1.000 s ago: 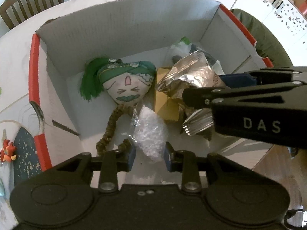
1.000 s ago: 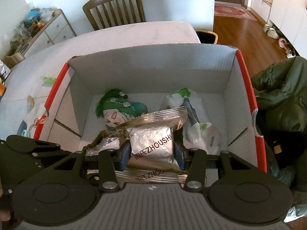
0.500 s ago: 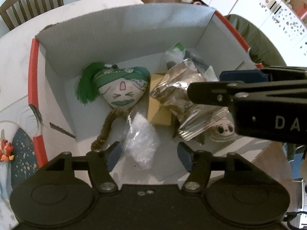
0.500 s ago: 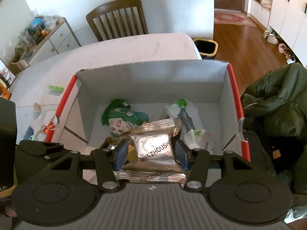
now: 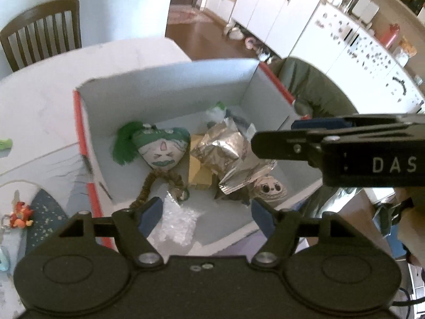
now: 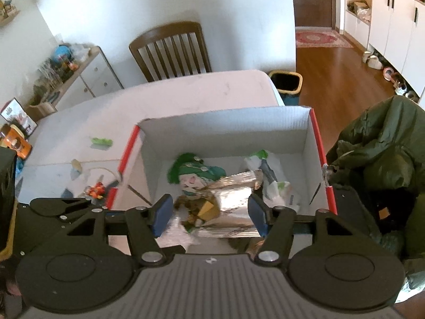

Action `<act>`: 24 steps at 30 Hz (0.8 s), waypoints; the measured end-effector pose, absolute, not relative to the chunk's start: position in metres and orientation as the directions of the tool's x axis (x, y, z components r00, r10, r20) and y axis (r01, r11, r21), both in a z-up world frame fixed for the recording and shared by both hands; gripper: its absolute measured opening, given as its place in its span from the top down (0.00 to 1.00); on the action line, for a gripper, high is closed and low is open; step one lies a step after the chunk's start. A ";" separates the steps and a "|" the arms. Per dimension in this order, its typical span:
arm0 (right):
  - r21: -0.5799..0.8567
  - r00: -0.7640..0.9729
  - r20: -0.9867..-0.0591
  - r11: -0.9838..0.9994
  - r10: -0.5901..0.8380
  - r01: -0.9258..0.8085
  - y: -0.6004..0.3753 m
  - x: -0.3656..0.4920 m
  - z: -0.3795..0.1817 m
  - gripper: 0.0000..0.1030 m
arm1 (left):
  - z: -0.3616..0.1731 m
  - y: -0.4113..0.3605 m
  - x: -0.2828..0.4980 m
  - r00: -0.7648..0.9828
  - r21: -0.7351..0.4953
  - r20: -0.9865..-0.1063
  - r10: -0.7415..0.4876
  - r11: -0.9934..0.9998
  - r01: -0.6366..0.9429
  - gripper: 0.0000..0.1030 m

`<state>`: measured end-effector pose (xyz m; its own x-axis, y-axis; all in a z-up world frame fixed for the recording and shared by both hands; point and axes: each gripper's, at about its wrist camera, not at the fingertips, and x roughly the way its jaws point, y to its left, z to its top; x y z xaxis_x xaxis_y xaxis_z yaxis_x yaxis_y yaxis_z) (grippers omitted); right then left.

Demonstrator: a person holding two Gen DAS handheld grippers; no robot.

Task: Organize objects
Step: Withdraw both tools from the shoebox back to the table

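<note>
Already, much has been gathered into the red-edged cardboard box (image 6: pixel 316 138): a green-haired rag doll (image 5: pixel 162 148) toward its left wall, a silver foil packet (image 5: pixel 228 156) in the middle, a clear plastic bag (image 5: pixel 178 223) at the near edge. Both the left gripper (image 5: pixel 205 212) and the right gripper (image 6: pixel 209 212) are held above the box with fingers spread wide and nothing clasped. Sorting appears unfinished (judged from the table (image 6: pixel 186 93)): a small orange toy (image 6: pixel 95 189) and a green scrap (image 6: pixel 102 141) are left outside the box's left wall.
</note>
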<state>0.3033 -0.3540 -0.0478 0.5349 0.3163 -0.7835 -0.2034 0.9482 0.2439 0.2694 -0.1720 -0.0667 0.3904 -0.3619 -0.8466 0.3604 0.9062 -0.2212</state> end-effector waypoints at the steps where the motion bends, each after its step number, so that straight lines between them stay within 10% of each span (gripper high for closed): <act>1: 0.245 0.542 -0.779 0.948 0.317 -0.203 -0.352 0.300 -0.044 0.40 | -0.063 -0.168 0.266 0.404 -0.217 -0.840 -0.363 0.906 0.363 0.28; 24: 0.254 0.611 -0.706 0.933 0.358 -0.254 -0.238 0.223 -0.010 0.28 | -0.011 -0.016 0.197 0.598 -0.117 -0.749 -0.286 0.945 0.305 0.06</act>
